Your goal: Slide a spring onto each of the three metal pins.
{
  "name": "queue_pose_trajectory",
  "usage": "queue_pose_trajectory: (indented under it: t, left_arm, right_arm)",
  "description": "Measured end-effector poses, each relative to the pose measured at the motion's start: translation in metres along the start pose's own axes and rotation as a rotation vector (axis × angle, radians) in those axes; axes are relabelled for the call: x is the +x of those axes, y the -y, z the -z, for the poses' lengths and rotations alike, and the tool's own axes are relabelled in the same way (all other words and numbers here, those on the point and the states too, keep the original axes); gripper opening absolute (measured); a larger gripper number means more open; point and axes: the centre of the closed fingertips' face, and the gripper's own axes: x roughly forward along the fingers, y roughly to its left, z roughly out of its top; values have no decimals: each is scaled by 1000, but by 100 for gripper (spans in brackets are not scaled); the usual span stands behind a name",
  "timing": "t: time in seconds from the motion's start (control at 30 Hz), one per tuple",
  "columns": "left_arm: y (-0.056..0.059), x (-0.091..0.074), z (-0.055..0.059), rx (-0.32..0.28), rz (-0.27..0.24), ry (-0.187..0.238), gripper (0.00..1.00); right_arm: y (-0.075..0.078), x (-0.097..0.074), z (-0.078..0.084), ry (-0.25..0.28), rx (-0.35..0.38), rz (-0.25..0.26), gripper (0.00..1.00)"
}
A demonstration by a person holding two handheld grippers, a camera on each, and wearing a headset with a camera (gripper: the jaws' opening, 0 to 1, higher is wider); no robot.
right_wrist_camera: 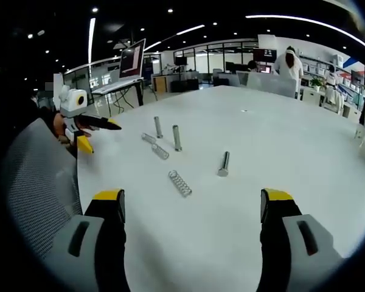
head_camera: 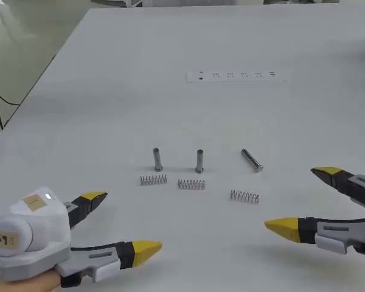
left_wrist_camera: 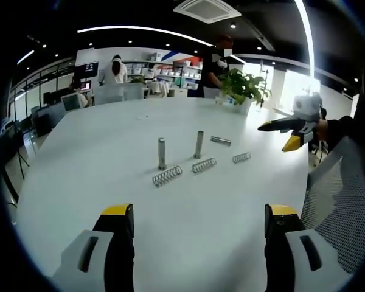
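Left gripper (head_camera: pixel 128 221): we saw its yellow-tipped jaws spread wide and gripping nothing, low over the table (head_camera: pixel 109 91) at the near left.
Right gripper (head_camera: pixel 293 199): its jaws were also wide apart and empty, at the near right, well apart from the other.
Pins: 3 in a row beyond the grippers. The left pin (head_camera: pixel 157 159) and middle pin (head_camera: pixel 199 161) stood upright, and the right pin (head_camera: pixel 252 160) lay on its side at an angle.
Springs: 3, all loose on the table and none on a pin. The left spring (head_camera: pixel 153 179) and middle spring (head_camera: pixel 191 184) each lay just in front of its pin. The right spring (head_camera: pixel 244 196) lay near the fallen pin.
Writing: a tag (head_camera: pixel 5 240) on the left gripper read "69", as far as we could tell.
Power strip (head_camera: pixel 238 75): white, on the far side of the table, with markings too small to read.
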Motion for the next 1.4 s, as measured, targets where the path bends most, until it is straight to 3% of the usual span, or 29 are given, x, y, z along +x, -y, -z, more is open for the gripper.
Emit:
queue_pose_trajectory:
  t: [0.7,0.9,1.4]
  left_arm:
    - [0,0,0,3,3,1,88]
    - [0,1,0,3,4,2,88]
    - [-1,0,-2,4,-1,9,88]
  right_arm:
    - [8,-3,-5,-5,4,16,90]
    - [16,-1,-14,-8,-12,23,88]
    - [31,19,-34,-40,-78,8,86]
